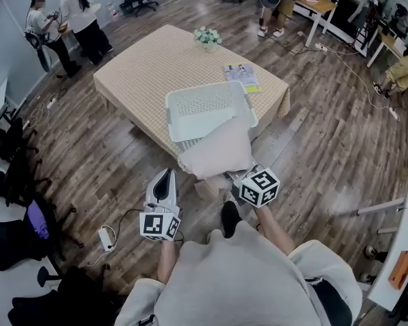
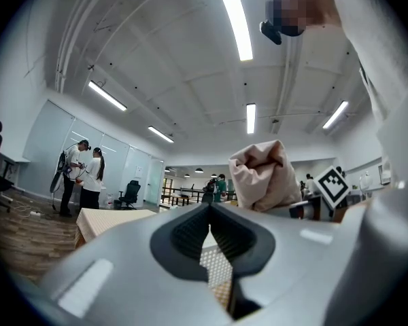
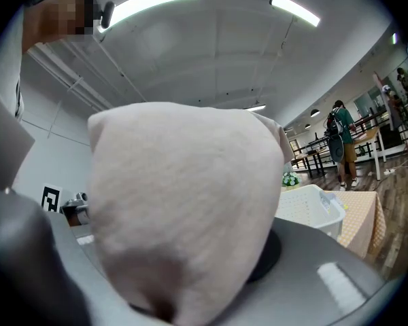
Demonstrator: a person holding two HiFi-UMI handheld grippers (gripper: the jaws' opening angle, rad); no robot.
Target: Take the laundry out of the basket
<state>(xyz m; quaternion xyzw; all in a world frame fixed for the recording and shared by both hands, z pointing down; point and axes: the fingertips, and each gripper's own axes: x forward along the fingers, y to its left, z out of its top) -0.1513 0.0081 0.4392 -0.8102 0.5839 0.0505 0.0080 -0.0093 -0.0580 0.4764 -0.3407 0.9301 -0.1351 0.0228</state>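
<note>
The left gripper (image 1: 164, 179) hangs clenched and empty below the table (image 1: 141, 72). 1 pale pink cloth (image 1: 217, 148) spills over the near rim of the white basket (image 1: 202, 89), grasped in the right gripper (image 1: 239, 176).
</note>
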